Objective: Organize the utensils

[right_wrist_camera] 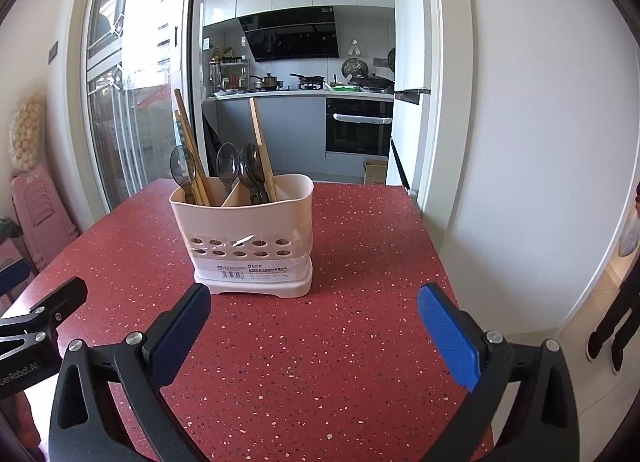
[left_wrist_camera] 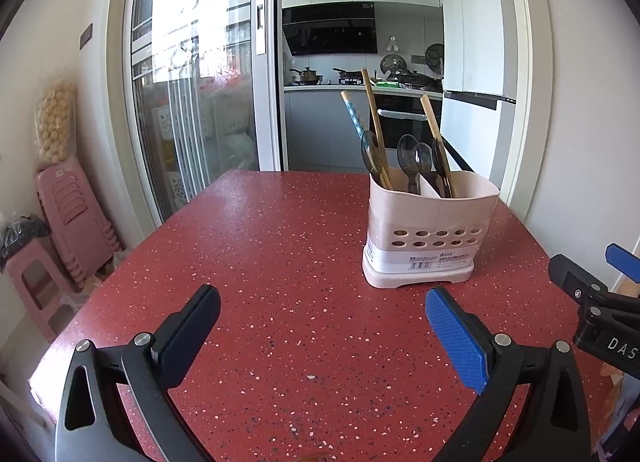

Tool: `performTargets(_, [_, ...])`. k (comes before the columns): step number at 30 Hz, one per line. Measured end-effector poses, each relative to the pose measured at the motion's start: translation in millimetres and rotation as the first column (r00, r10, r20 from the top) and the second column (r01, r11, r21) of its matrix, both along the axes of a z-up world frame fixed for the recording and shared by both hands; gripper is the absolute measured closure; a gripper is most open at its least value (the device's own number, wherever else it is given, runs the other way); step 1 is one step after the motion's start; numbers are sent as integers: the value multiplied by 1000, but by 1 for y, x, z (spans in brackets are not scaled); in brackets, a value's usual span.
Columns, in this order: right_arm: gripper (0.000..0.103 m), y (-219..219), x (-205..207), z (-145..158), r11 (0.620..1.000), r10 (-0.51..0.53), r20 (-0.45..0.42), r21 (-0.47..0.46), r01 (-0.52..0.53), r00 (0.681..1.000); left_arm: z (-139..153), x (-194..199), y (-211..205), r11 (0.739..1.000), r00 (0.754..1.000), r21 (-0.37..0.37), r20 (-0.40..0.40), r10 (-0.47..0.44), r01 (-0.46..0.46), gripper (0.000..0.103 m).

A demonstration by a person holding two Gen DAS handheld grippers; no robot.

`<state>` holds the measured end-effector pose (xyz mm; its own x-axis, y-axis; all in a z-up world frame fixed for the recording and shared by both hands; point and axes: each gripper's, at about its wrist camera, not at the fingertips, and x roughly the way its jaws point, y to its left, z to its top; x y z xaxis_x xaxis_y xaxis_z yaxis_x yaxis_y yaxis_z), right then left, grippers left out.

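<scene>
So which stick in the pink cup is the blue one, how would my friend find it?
Start at the red speckled table and find the pale pink utensil holder standing on it. Look in its left compartment, where a spoon and chopsticks lean. The patterned blue chopstick is the one leaning furthest left; its neighbours are plain bamboo chopsticks, while it has a blue printed shaft.

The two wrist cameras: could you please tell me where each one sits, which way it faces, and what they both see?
Left wrist view: sits on the left claw, low over the red speckled table, facing the kitchen doorway; its open fingers frame the bottom, and the right claw shows at the right edge.
Right wrist view: sits on the right claw, facing likewise; its open fingers show, with the left claw at the left edge.
Shared: the pink utensil holder with spoons and chopsticks, the table, the kitchen.
</scene>
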<state>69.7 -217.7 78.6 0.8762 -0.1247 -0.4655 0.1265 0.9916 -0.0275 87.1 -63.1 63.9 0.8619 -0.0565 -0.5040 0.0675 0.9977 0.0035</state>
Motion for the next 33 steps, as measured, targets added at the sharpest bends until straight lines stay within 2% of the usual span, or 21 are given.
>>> performTargets(33, [0,0,-1,-2,1000,-23,7,5,23,1000,-4,5,7,1000,1000,-22,-20,-19,18,0])
